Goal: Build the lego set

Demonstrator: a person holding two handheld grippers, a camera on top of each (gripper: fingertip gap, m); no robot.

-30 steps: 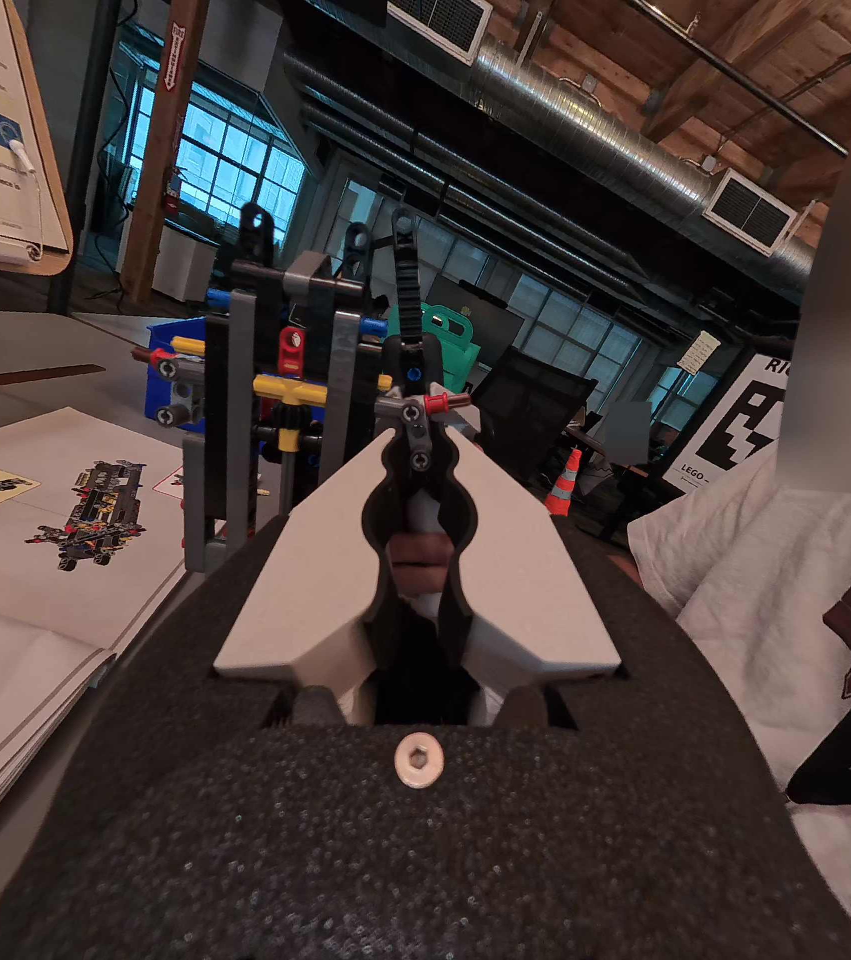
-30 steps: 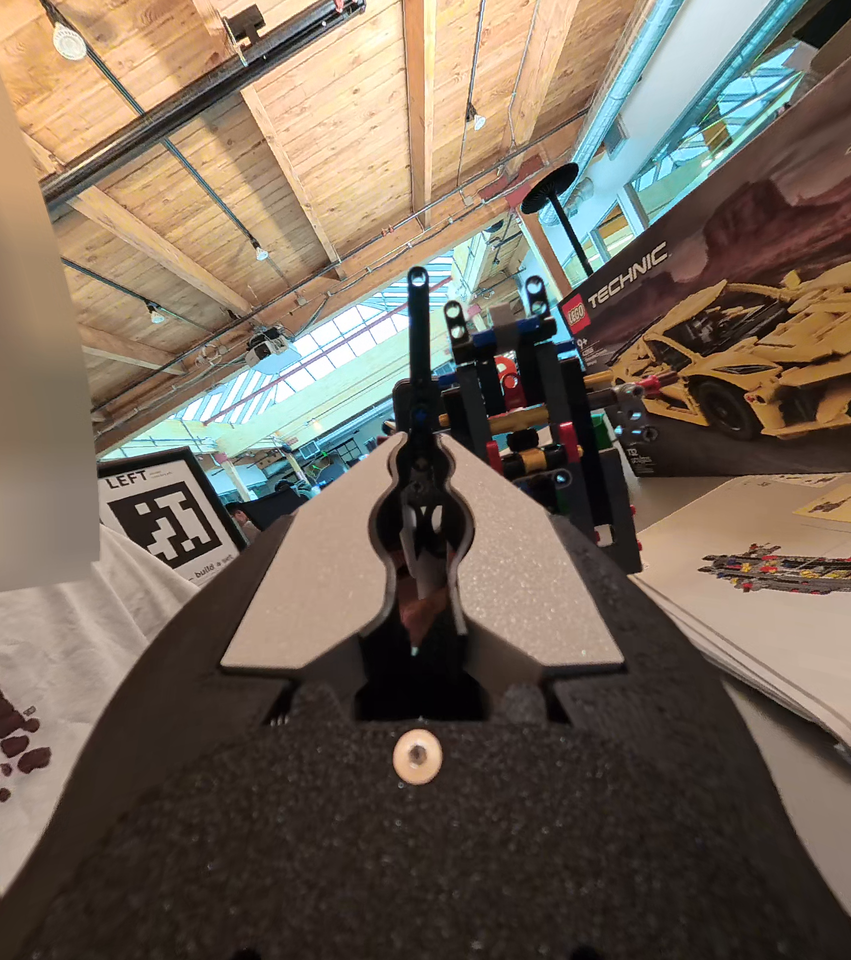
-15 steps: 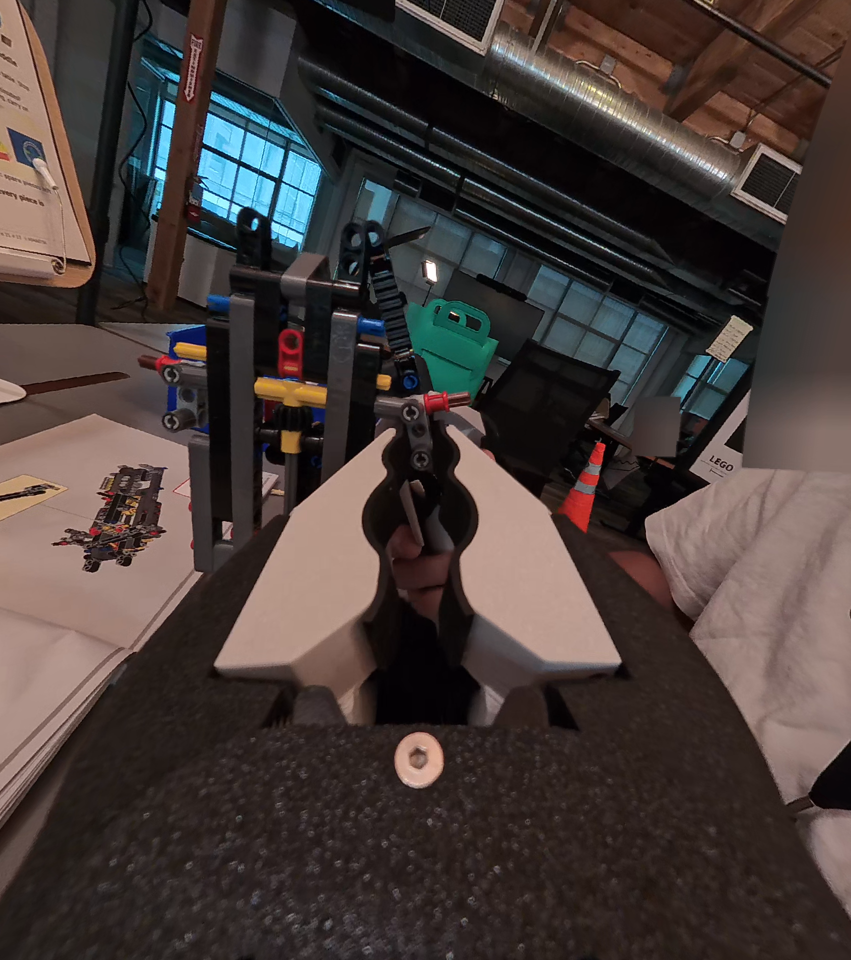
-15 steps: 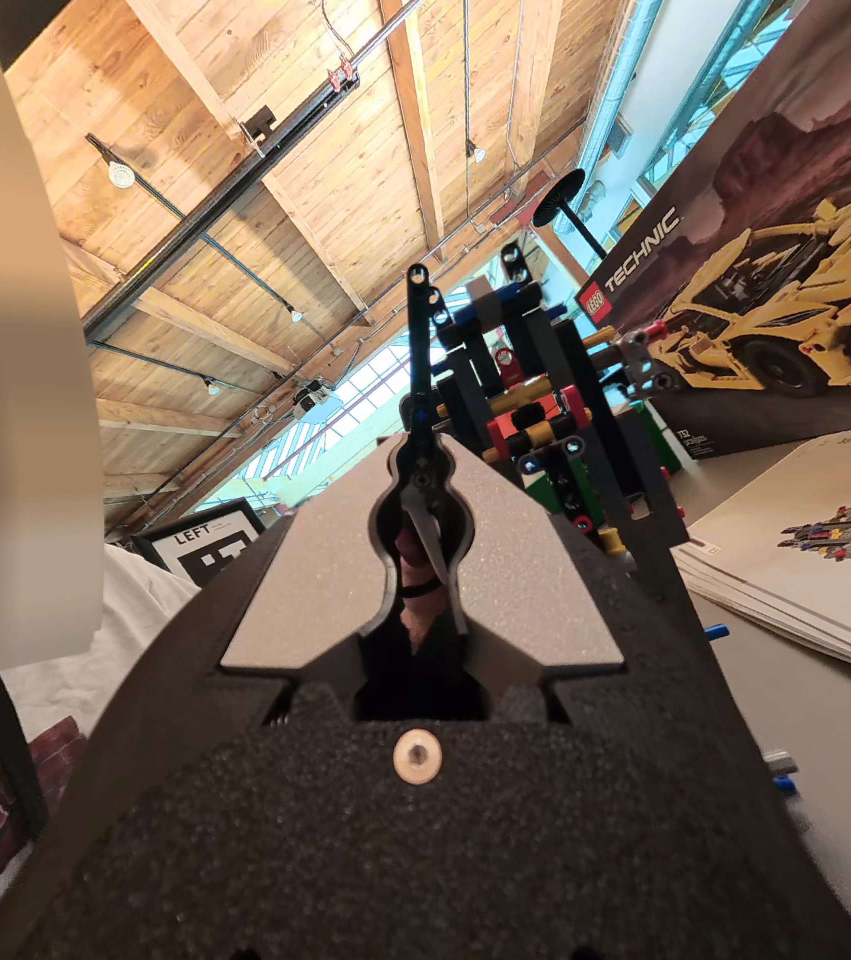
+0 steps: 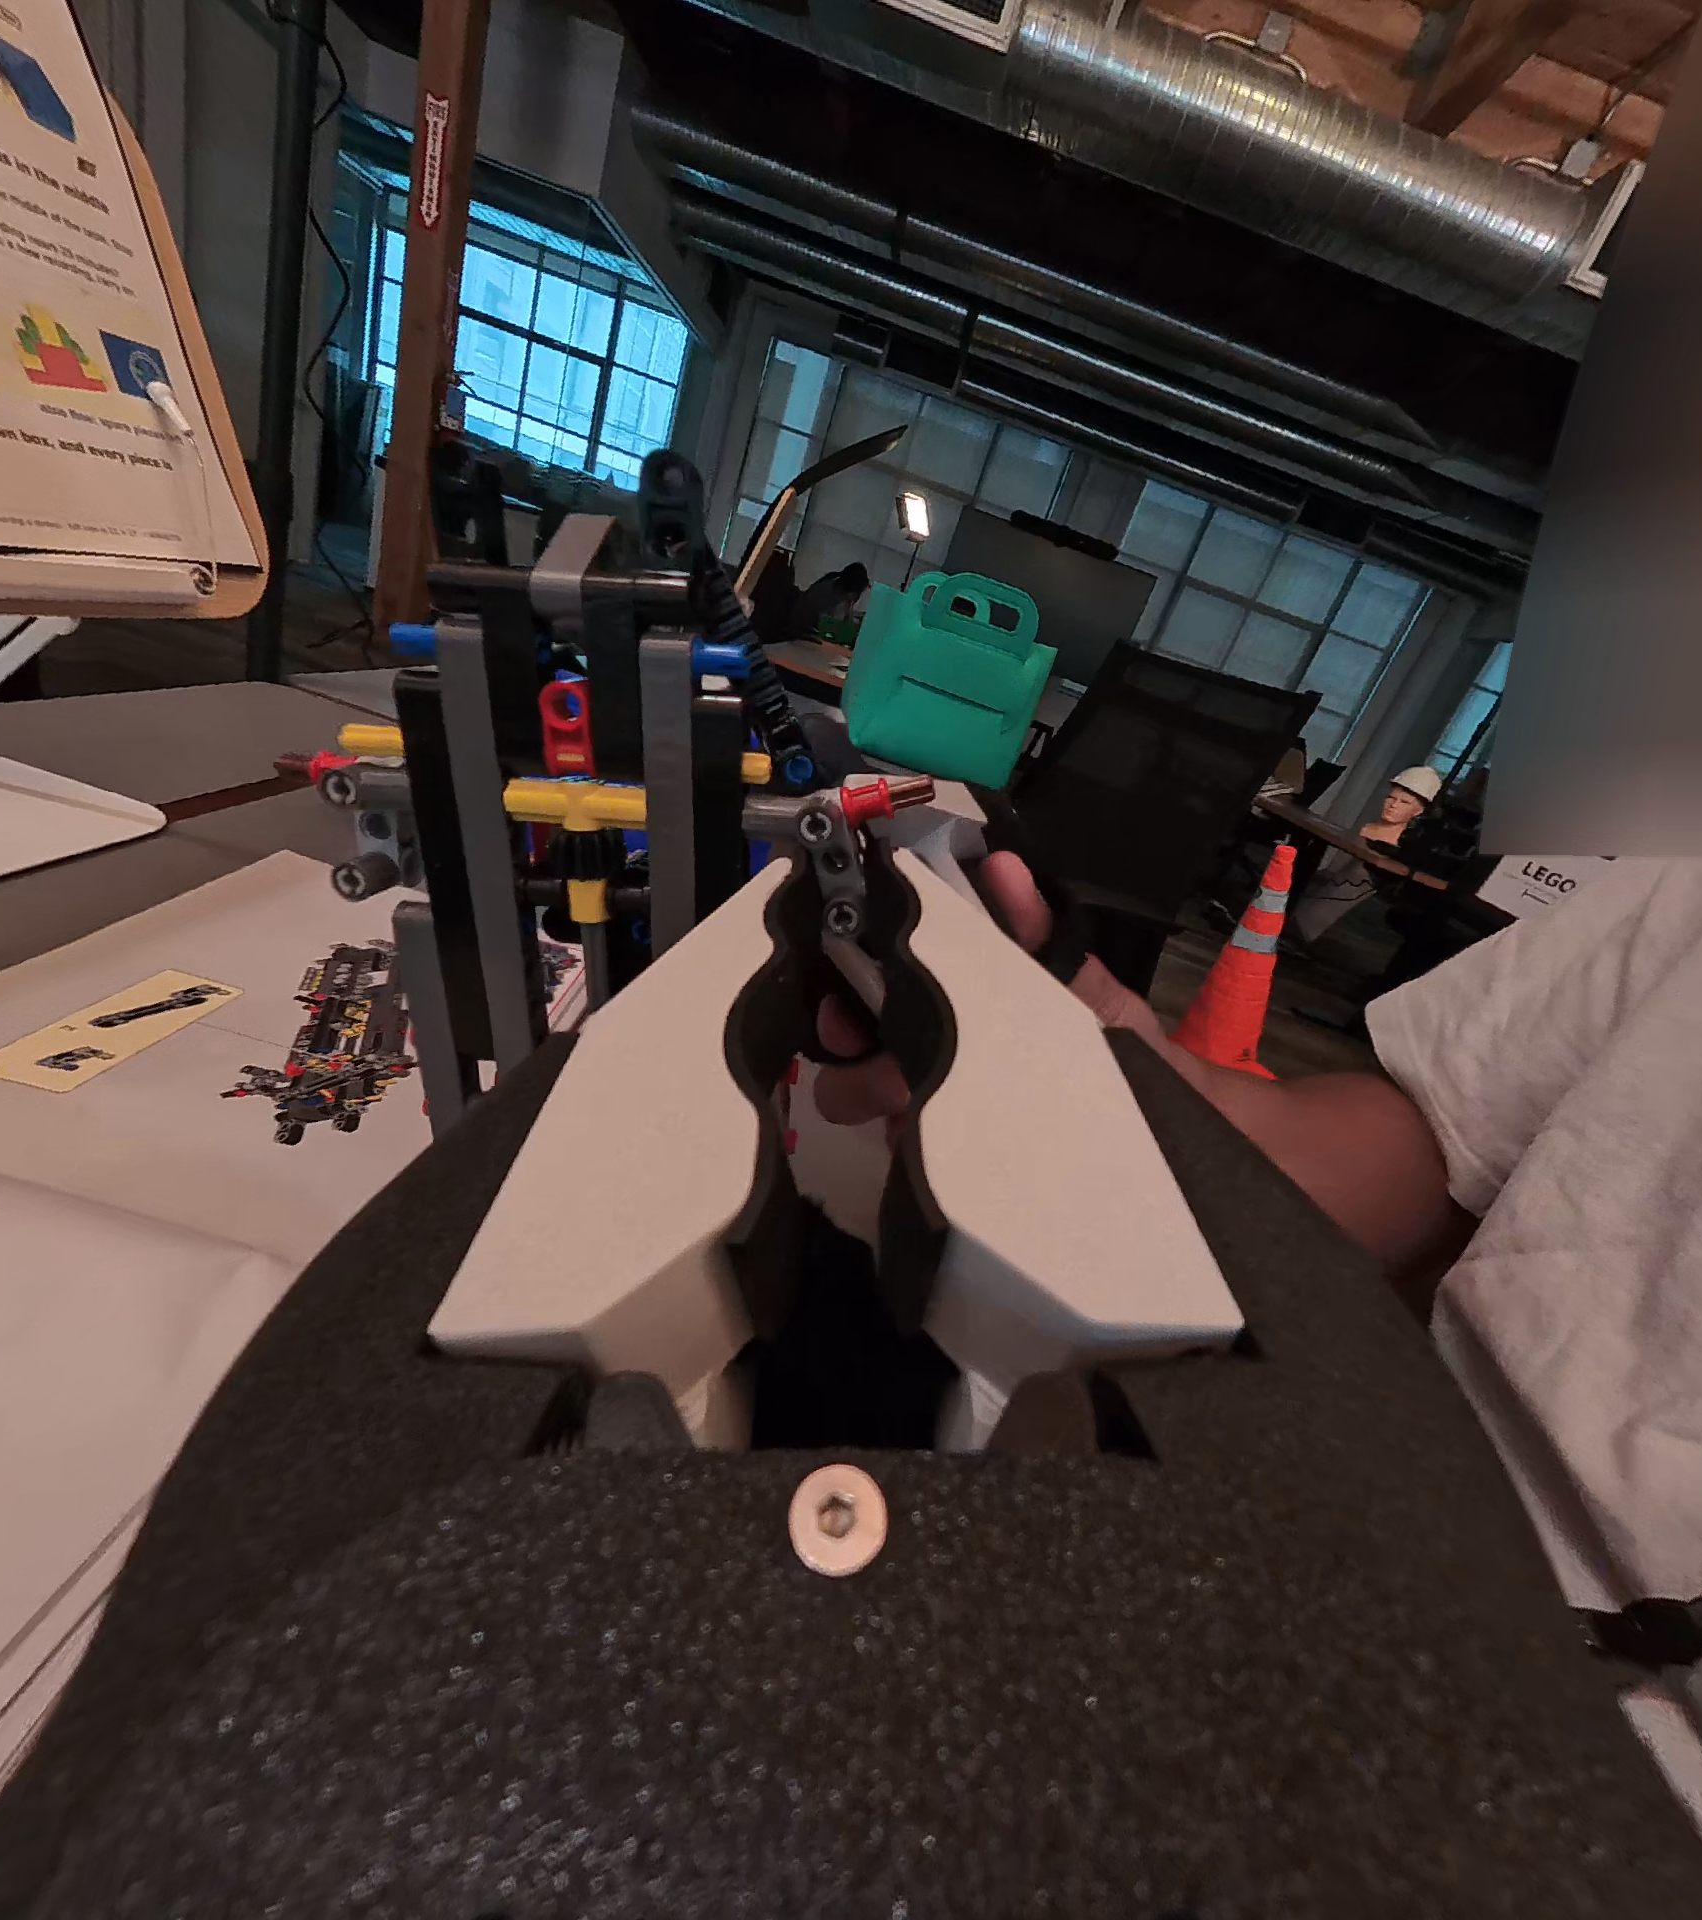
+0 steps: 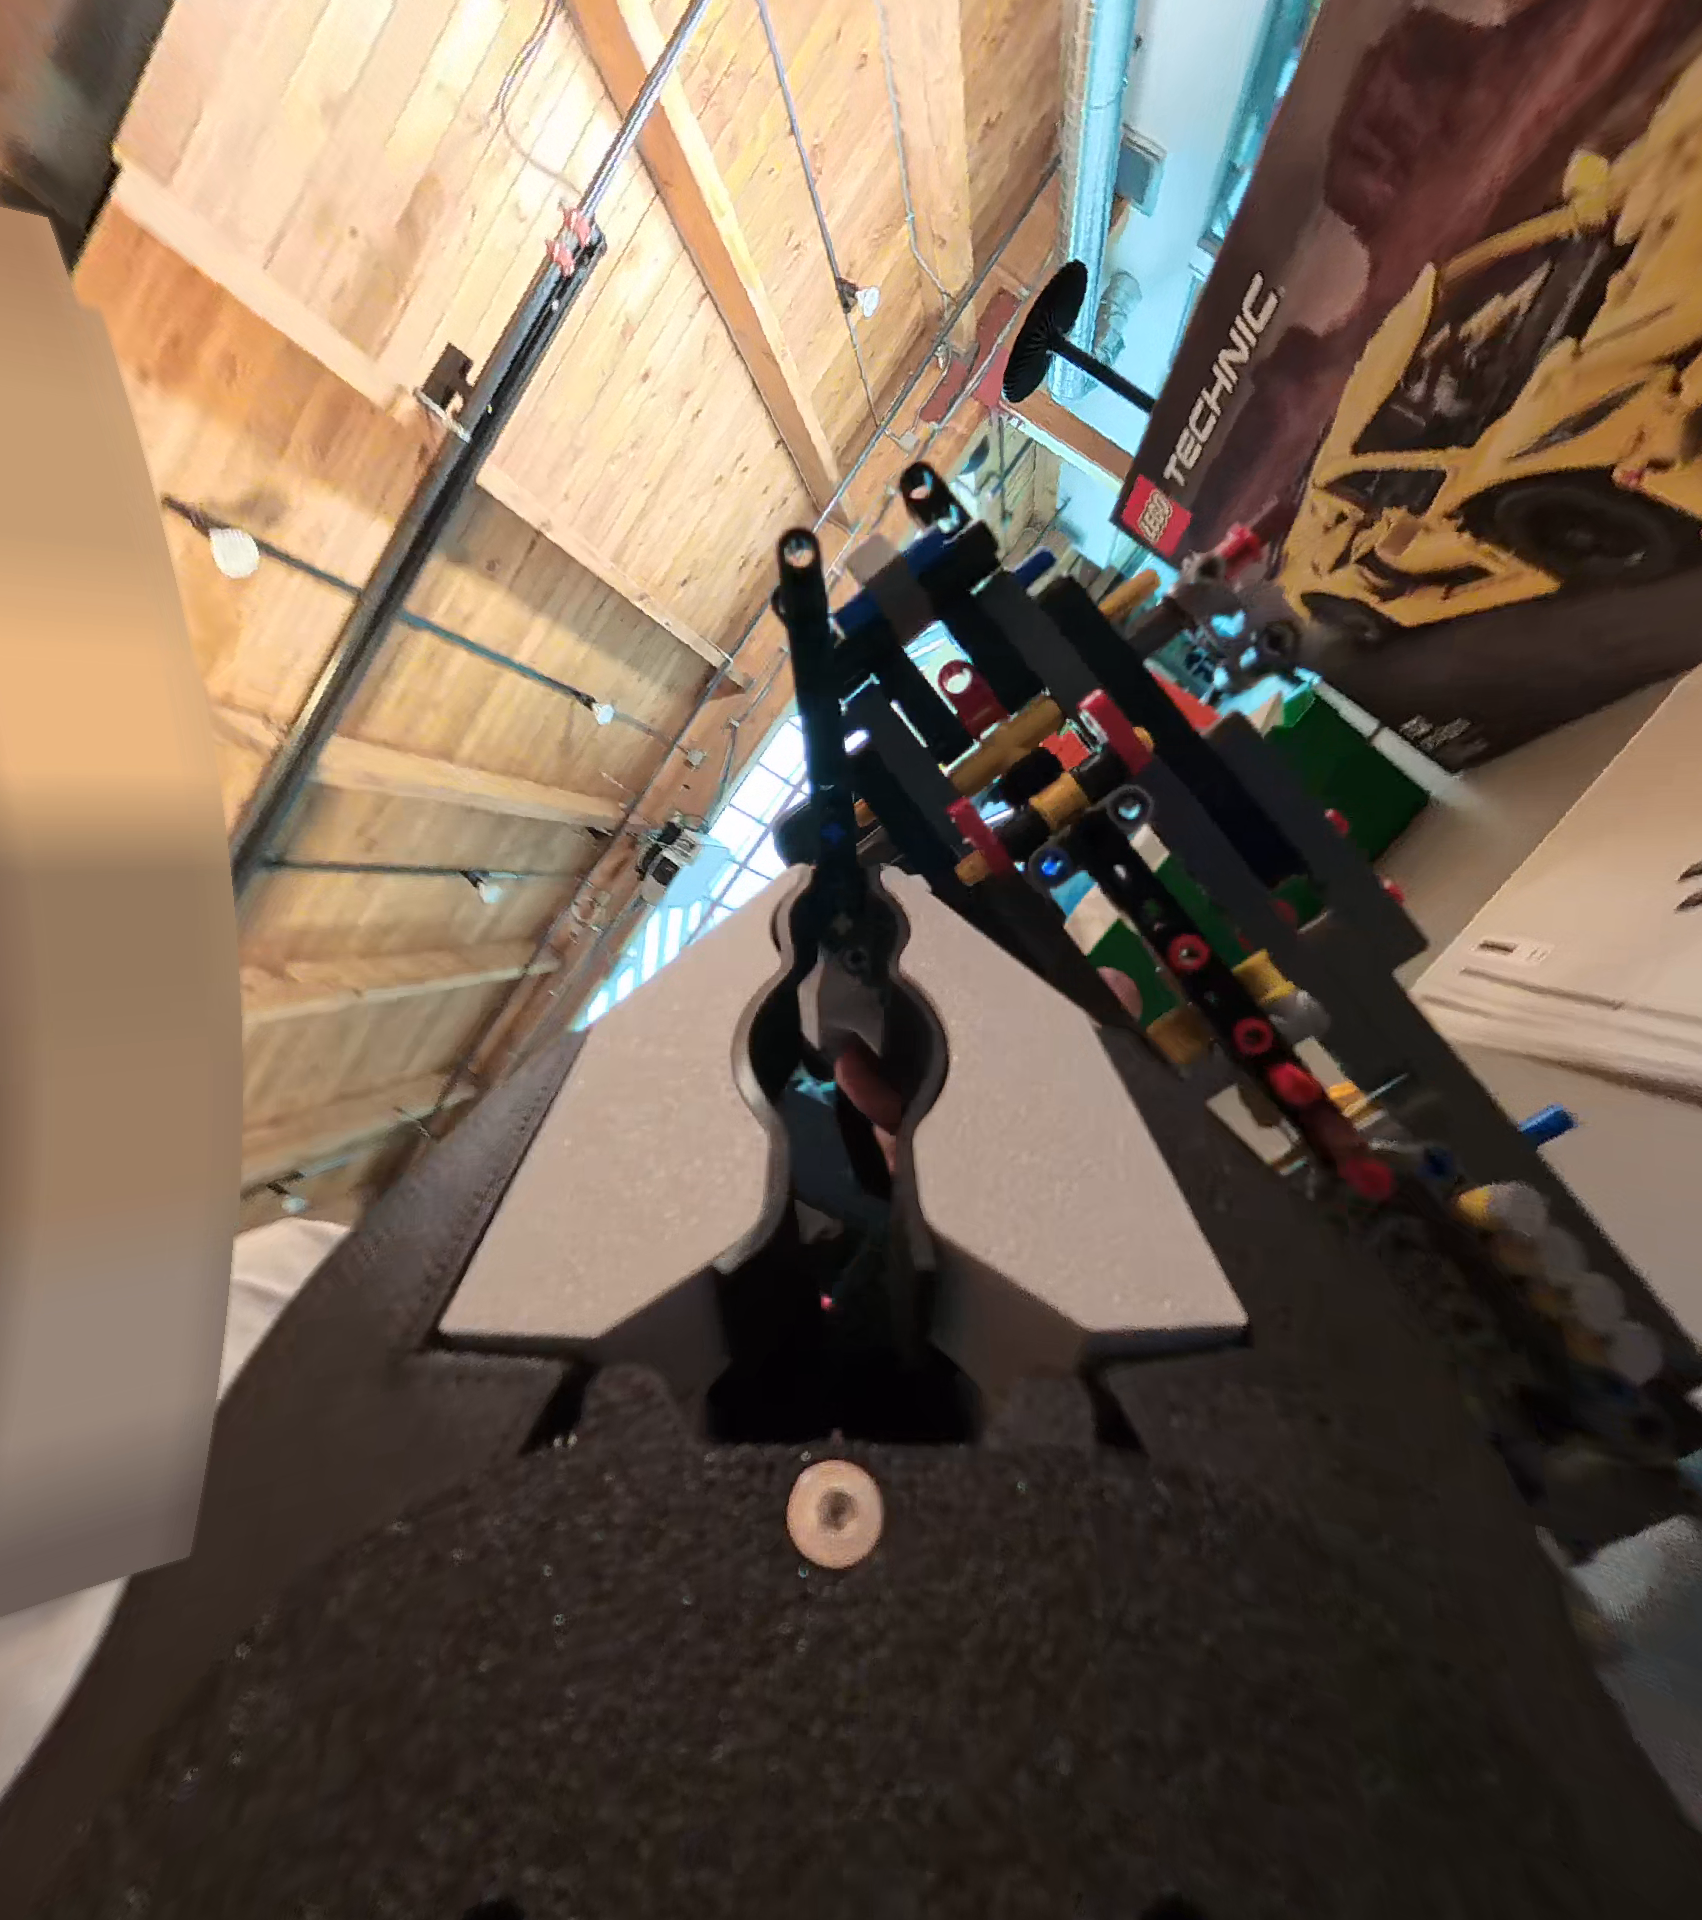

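- Grey and black beams made up the half-built model (image 5: 566, 790), which stood nearly upright over the open instruction booklet (image 5: 99, 1122) on the surface (image 5: 99, 727); judged to be raised on end so both grippers could reach its side.
- Left gripper (image 5: 842, 883) was closed narrow on a small grey connector (image 5: 831, 862) at the model's right edge, a red pin (image 5: 873, 798) just above it. The hold looked like a brace, steadying the frame against push from the other side.
- Right gripper (image 6: 842, 914) was pinched on a thin black rod (image 6: 816, 707) that ran up past the fingertips to a ring end beside the model's top. In the left wrist view the same rod leaned against the model's upper right corner.
- Model appeared tilted in the right wrist view, with rows of red, yellow and blue pins (image 6: 1242, 1029) along one beam; the view was blurred, so exact contact between rod and frame could not be settled.
- Judgement: the rod was being lined up or seated at the frame's top, one end gripped low for leverage.
- Boxed set carton (image 6: 1501, 364) stood behind, propped for reference.
- Risk: a twist of the thin rod could pop the braced connector off.
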